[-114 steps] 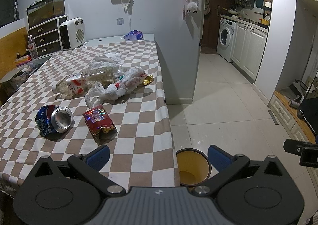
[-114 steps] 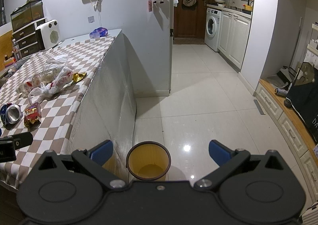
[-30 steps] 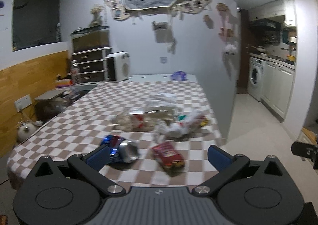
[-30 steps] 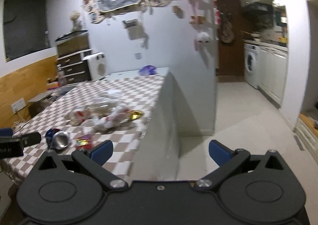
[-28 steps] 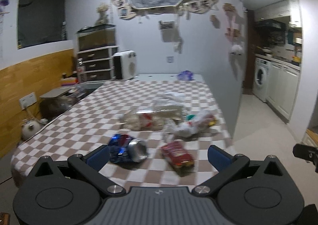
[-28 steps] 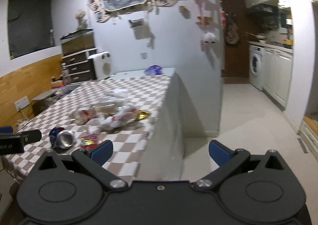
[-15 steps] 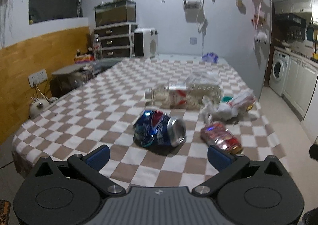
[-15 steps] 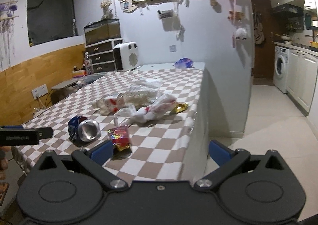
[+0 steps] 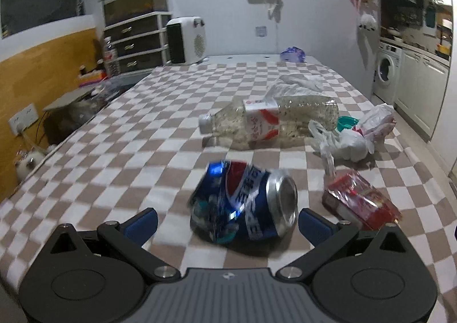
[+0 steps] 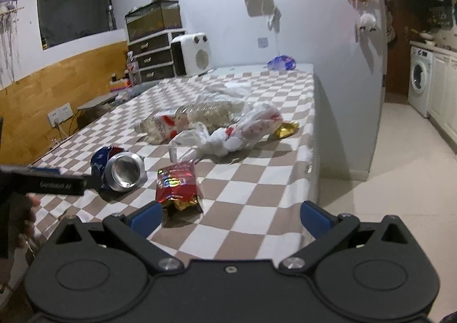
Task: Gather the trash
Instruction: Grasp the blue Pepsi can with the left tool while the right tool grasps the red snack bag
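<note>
On the far left I see the dark drawer unit with a glass tank on top, and beside it the white fan heater at the far end of the brown-and-white checked tablecloth; my left gripper has its jaws spread wide, holding nothing, and the crushed blue cola can lies on its side between the two blue pads, touching neither as far as I can tell, its open end turned right; farther off lies the clear plastic bottle with a red-and-white label, cap pointing left; right of the can sits the crumpled red foil snack packet, and beyond it the knotted white plastic bag, with a gold foil wrapper near the table's right edge; my right gripper is also wide open and empty, hanging over the near right corner, its left pad just beside the red packet; the white washing machine stands far right.
</note>
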Tool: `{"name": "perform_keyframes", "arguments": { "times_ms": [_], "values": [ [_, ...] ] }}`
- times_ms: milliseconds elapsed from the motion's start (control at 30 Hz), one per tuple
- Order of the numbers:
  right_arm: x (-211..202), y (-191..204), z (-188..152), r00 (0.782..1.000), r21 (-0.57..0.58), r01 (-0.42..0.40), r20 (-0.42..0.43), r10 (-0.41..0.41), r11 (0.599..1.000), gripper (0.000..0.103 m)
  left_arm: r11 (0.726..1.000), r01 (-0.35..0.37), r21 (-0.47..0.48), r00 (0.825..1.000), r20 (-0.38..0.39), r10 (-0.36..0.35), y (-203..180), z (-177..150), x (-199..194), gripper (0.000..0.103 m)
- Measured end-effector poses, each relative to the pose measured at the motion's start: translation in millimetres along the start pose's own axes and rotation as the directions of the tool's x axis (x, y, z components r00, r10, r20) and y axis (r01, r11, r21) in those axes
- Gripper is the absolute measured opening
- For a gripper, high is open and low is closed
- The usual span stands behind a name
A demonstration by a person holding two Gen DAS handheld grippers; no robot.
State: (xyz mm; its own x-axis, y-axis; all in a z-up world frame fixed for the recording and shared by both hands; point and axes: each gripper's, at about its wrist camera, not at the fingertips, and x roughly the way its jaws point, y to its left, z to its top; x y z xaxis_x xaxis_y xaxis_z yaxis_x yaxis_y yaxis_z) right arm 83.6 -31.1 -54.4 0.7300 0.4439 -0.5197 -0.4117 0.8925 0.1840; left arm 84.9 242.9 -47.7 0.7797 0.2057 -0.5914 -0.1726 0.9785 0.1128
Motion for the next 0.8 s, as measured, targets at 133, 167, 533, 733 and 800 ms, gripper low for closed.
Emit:
{"name": "perform_keyframes", "arguments": {
  "times_ms": [133, 167, 533, 733, 800],
  "values": [
    [13.5, 3.3, 2.9, 1.0, -0.018, -0.003, 0.011, 0.003, 1.0, 0.103, 1.0, 0.003, 0.029, 1.0, -0.018, -0.003, 2.1, 12.4, 18.6, 0.103],
    [16.6, 5.5, 3.3, 1.0, -0.028, 0.0, 0.019, 0.0, 1.0, 0.103, 1.0, 0.008, 0.029, 1.0, -0.025, -0.008, 3.1, 15.0, 23.1, 0.103],
    [56.4, 29.4, 6.1, 0.998, -0.12, -0.061, 0.0, 0.061, 0.991, 0.103, 0.994, 0.063, 0.089, 0.995, -0.083, -0.055, 7.1, 29.4, 48.2, 0.103],
    [76.5, 41.1, 9.4, 0.997, -0.13, -0.081, -0.023, 0.078, 0.988, 0.102, 0.981, 0.091, 0.174, 0.993, -0.084, -0.078, -0.1, 27.7, 49.0, 0.095],
    [81.5, 45.4, 9.4, 0.995, -0.139, -0.094, -0.032, 0.091, 0.986, 0.096, 0.976, 0.116, 0.182, 0.989, -0.107, -0.098, 0.4, 27.2, 51.1, 0.09]
  ]
}}
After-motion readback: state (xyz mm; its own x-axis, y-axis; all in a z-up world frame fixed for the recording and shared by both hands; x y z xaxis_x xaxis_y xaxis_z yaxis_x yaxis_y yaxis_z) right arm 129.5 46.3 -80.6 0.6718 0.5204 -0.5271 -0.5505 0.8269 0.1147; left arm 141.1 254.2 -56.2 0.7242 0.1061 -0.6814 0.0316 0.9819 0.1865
